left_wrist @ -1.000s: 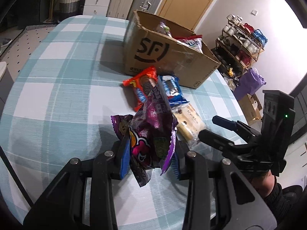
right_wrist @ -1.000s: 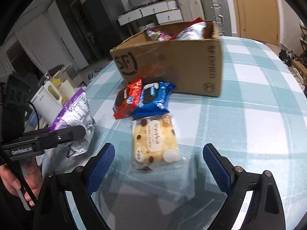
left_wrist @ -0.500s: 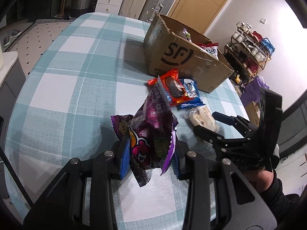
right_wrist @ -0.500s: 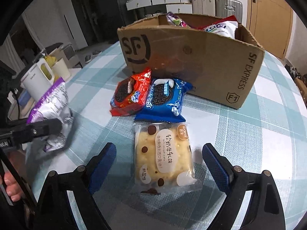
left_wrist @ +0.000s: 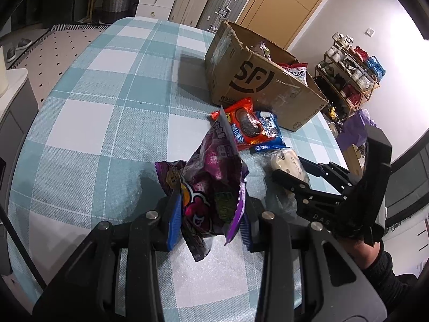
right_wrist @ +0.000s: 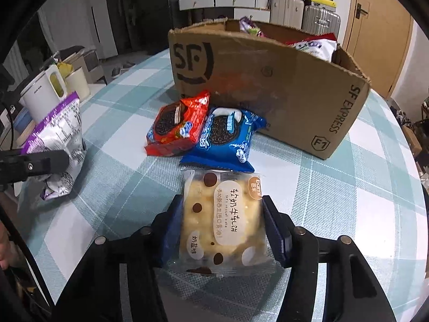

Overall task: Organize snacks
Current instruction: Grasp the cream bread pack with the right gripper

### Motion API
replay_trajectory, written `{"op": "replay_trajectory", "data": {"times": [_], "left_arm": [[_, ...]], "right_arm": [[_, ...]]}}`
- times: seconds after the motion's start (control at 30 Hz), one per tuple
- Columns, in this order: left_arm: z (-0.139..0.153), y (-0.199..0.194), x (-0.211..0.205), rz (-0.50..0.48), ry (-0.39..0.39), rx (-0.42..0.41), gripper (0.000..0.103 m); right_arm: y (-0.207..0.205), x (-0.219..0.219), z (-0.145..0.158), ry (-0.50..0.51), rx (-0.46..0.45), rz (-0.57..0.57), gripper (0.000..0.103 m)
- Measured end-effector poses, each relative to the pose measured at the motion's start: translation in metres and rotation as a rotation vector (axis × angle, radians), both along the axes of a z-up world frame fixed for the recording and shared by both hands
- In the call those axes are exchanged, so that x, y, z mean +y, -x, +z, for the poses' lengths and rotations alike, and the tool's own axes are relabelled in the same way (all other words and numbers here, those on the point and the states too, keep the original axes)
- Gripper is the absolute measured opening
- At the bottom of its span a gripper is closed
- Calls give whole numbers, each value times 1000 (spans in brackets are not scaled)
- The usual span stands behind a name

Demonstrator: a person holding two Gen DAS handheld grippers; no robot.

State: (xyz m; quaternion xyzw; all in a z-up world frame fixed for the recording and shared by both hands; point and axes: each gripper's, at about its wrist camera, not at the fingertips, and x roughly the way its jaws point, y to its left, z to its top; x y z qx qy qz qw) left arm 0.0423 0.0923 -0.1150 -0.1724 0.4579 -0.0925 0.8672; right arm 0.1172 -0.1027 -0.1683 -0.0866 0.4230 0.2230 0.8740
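My left gripper [left_wrist: 207,220] is shut on a purple snack bag [left_wrist: 211,185] and holds it above the checked tablecloth; the bag also shows in the right wrist view [right_wrist: 57,145]. My right gripper [right_wrist: 222,228] has closed on the yellow cake packet [right_wrist: 222,222], its blue pads [right_wrist: 273,230] pressing both sides; the packet also shows in the left wrist view [left_wrist: 288,162]. A red cookie pack [right_wrist: 178,126] and a blue cookie pack [right_wrist: 225,136] lie in front of the cardboard SF box [right_wrist: 268,86], which holds several snacks.
The round table [right_wrist: 335,201] has a teal checked cloth. A white kettle [right_wrist: 44,94] and cups stand off the table's left. Suitcases, drawers and a door [left_wrist: 281,2] are behind the box; a shoe rack [left_wrist: 351,77] stands at the right.
My right gripper moved forward around the yellow cake packet and closed on it. My left gripper pulled back from the box, still holding the purple bag.
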Motion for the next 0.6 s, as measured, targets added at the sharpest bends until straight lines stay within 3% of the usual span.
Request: {"op": "replay_trajectory", "data": {"times": [0.6], "left_arm": [[2, -1, -3, -8, -3, 3, 33]], "right_arm": [[6, -31, 12, -106, 19, -34, 57]]}}
